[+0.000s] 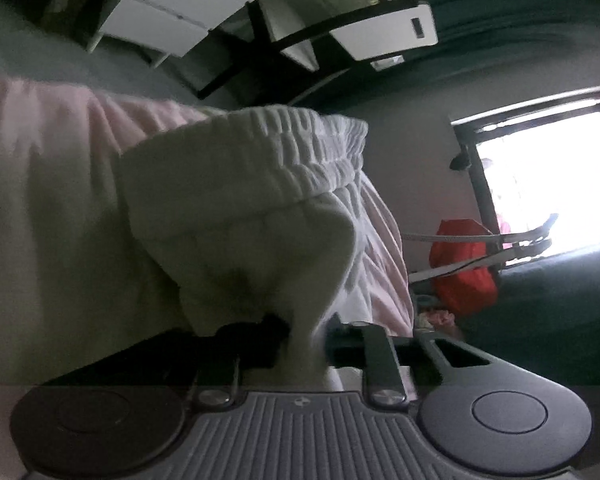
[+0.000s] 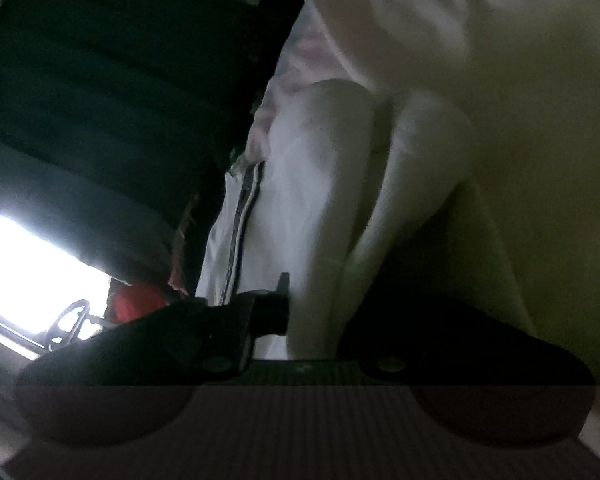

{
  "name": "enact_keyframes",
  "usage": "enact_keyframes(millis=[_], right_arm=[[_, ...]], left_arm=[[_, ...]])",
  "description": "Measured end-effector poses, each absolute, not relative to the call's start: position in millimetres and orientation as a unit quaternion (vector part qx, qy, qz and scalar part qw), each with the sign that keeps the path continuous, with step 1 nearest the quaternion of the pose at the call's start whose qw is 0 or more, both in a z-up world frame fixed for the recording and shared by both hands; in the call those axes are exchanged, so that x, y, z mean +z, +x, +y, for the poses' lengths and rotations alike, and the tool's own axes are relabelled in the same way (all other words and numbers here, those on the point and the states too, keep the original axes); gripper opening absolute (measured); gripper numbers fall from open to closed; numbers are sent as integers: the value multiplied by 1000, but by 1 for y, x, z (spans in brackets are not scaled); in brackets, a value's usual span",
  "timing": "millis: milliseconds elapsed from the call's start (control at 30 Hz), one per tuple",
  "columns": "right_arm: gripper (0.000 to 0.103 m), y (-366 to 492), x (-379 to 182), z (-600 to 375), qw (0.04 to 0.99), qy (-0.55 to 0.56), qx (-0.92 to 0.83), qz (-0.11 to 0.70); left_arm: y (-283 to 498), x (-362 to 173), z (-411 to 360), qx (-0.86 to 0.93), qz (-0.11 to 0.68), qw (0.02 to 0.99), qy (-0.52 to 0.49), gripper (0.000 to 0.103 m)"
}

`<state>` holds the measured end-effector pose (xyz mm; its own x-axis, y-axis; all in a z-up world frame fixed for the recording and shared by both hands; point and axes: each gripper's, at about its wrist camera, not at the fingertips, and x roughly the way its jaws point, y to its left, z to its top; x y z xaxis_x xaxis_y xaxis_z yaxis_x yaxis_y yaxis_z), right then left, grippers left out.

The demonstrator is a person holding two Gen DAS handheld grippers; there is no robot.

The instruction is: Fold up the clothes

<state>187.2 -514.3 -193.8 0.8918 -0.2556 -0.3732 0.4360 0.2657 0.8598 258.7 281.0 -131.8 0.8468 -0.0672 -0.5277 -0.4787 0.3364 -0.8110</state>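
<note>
A pale pink-white garment [image 1: 236, 208] with a ribbed elastic waistband [image 1: 300, 148] fills the left wrist view. My left gripper [image 1: 306, 344] is shut on a bunched fold of it just below the waistband, the cloth pinched between the dark fingers. In the right wrist view the same pale garment [image 2: 380, 160] hangs in folds, with a dark-and-white side stripe [image 2: 240, 232] at its left edge. My right gripper [image 2: 312, 312] is shut on a fold of this cloth; its right finger is hidden in shadow.
A white drawer unit [image 1: 172, 12] and a dark frame [image 1: 268, 40] stand behind the garment. A red bag [image 1: 464, 268] sits by a bright window [image 1: 548, 184]. Dark curtain or bedding [image 2: 100, 100] fills the left of the right wrist view, with the bright window [image 2: 28, 268] below it.
</note>
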Motion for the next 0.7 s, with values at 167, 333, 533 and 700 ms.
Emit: enact_keyframes(millis=[167, 333, 533, 700], right_arm=[[14, 175, -172, -501, 811, 534, -227, 76], [14, 139, -145, -495, 823, 520, -208, 94], [14, 95, -120, -492, 805, 551, -189, 113], [14, 61, -109, -482, 790, 572, -186, 120]], left_arm=[[230, -108, 289, 124, 232, 800, -540, 15], [190, -88, 300, 107, 227, 805, -538, 15], [143, -64, 324, 121, 237, 804, -532, 14], [105, -52, 344, 116, 247, 807, -524, 15]])
